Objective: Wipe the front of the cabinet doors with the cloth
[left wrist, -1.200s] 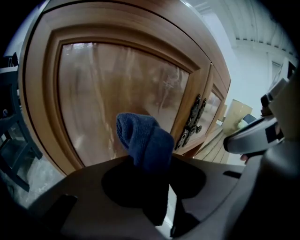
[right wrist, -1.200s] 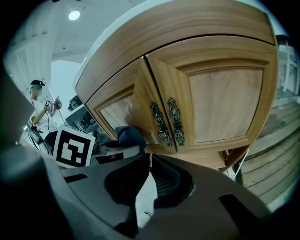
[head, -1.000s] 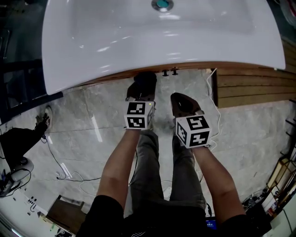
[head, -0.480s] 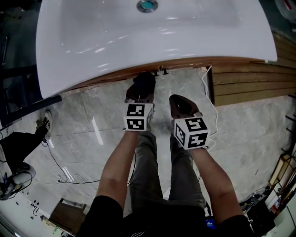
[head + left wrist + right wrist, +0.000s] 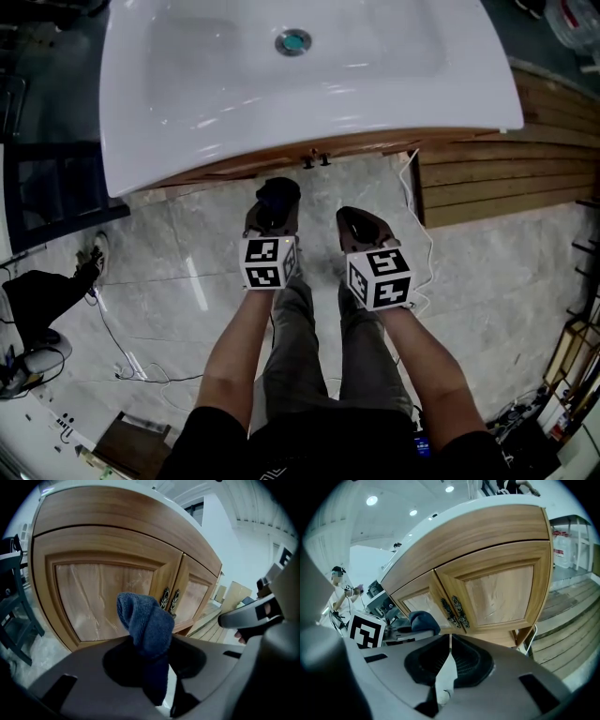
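A wooden cabinet sits under a white basin (image 5: 309, 84); its two doors (image 5: 103, 597) (image 5: 501, 590) are closed, with dark ornate handles (image 5: 169, 603) (image 5: 452, 609) (image 5: 315, 159) at the centre seam. My left gripper (image 5: 272, 208) (image 5: 150, 646) is shut on a dark blue cloth (image 5: 143, 620) (image 5: 278, 193) that sticks up between the jaws, a short way in front of the left door and not touching it. My right gripper (image 5: 356, 220) (image 5: 449, 644) is beside it, shut and empty, facing the right door.
A slatted wooden platform (image 5: 506, 178) lies right of the cabinet, with a white cable (image 5: 419, 202) running down beside it. Black cables (image 5: 122, 337) trail over the marble floor at left. A dark metal frame (image 5: 47, 187) stands left of the cabinet. The person's legs (image 5: 309, 356) are below the grippers.
Both grippers have drawn back a little from the cabinet front, and the head view now shows more of the basin. The cloth stays held in the left gripper.
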